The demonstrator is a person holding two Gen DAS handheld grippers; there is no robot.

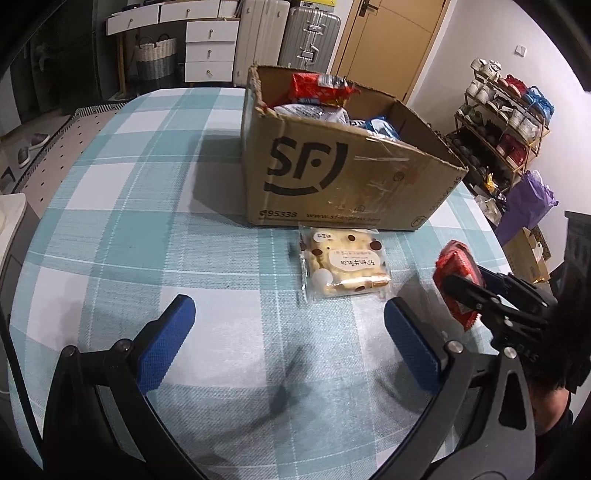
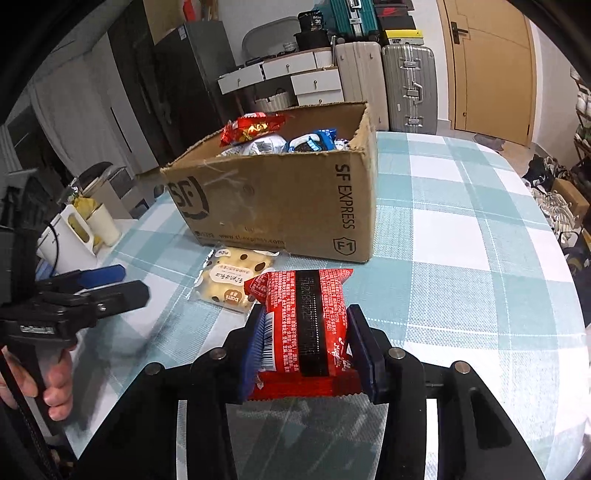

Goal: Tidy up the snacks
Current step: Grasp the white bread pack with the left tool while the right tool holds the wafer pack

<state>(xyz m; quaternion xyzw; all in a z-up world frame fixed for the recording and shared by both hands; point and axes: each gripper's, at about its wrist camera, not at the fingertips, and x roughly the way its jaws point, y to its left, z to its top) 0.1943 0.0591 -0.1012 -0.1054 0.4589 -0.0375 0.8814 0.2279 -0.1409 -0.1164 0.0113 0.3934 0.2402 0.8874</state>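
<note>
Behind the checked tablecloth [image 1: 147, 206] stand white drawers [image 1: 210, 44], two suitcases [image 1: 288, 33] and a wooden door [image 2: 491, 70].

one box [image 1: 343, 173] stands on the desk [image 1: 129, 206], one desk in all. inside the box at least three snack packs show: one red pack [image 2: 255, 127], one white pack [image 2: 260, 146] and one blue pack [image 2: 312, 142]; any more beneath them are hidden. outside the box there are two packs: one pale bun pack [image 1: 345, 267] and one red wafer pack [image 2: 306, 328]. two grippers are in view, the left gripper [image 1: 290, 341] and the right gripper [image 2: 308, 350], each with two blue fingers [image 1: 164, 349]. two suitcases [image 1: 308, 38] stand side by side at the back.
</note>
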